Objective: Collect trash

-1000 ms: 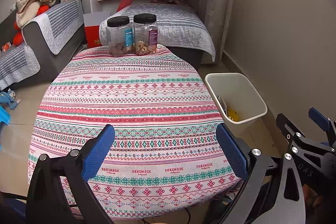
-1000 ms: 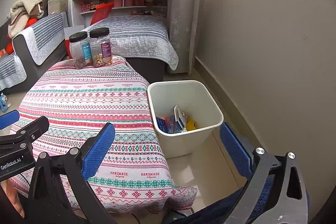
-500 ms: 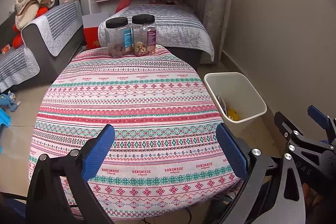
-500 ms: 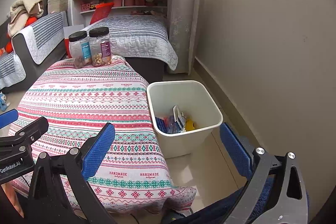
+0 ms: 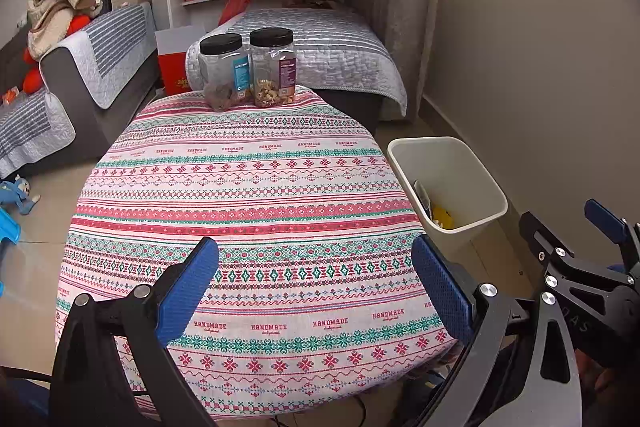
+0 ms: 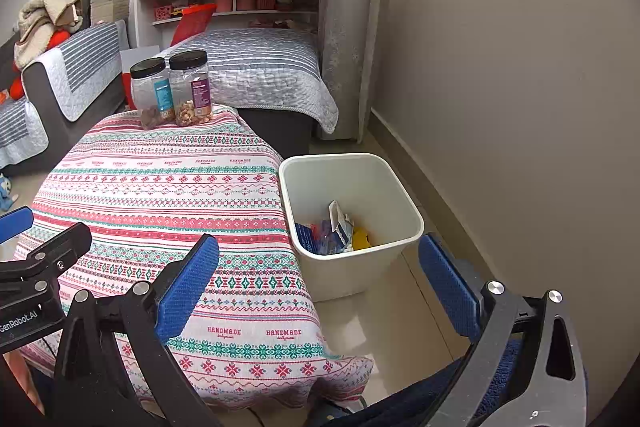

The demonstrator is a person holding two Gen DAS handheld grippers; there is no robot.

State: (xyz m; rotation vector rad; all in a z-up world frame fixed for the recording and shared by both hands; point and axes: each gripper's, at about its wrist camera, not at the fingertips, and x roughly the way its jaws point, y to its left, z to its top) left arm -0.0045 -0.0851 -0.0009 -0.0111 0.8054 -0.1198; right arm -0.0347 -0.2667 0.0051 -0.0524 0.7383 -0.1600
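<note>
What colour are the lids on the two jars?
Black, both jar lids; clearest in the left wrist view.

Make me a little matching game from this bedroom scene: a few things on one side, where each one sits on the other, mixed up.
Things:
1. two clear plastic jars with black lids
2. crumpled wrappers and yellow scrap
3. white plastic waste bin
4. red cushion

Places:
A. on the floor between table and wall
B. on the grey quilted bed
C. far edge of the patterned tablecloth
D. at the bottom of the bin

Pairs: 1-C, 2-D, 3-A, 4-B
</note>
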